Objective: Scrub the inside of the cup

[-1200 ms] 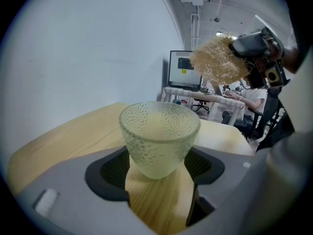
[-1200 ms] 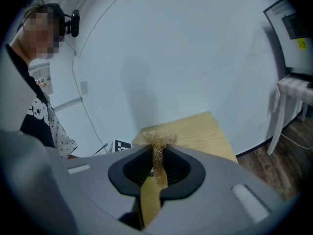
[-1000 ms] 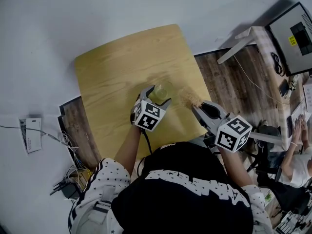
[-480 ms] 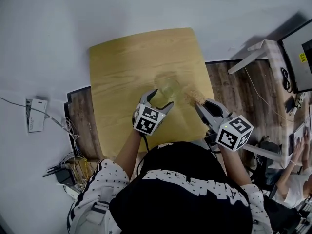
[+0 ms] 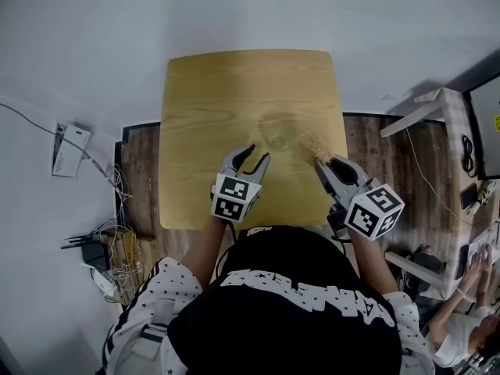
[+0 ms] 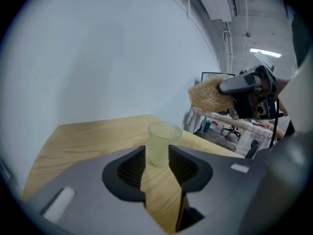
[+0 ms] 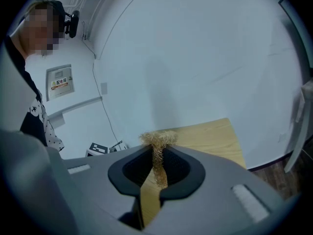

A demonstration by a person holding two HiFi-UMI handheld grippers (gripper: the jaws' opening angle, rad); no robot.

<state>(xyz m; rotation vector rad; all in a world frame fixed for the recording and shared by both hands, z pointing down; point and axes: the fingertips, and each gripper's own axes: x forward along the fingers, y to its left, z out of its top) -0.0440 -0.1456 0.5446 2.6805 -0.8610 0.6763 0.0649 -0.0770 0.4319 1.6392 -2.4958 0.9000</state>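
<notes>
- Plainly, the cup [image 5: 280,136] stands upright on the wooden worktop [image 5: 211,100], towards its near right part, with its mouth facing up.
- It is a pale, frosted, see-through cup. In the left gripper view only its own dimpled wall shows through the open mouth.
- The left gripper [image 5: 255,158] hangs near the cup on the person's side and points at it, apart from it.
- Its fingers [image 6: 128,170] have just been closing and now stand at a narrow gap. Only bare worktop shows between them, and the cup rises just past their tips, untouched.
- The right gripper [image 5: 322,163] is to the right of the cup, over the worktop's near right edge.
- Its fingers [image 7: 133,171] are pressed together on a straw-coloured, fibrous scrubber [image 5: 311,144]. A thin strip of it is pinched between the pads and a ragged tuft sticks out past the tips.
- From the left gripper view the scrubber hangs in the air, higher than the cup's rim and off to its right. It is outside the cup and not touching it.
</notes>
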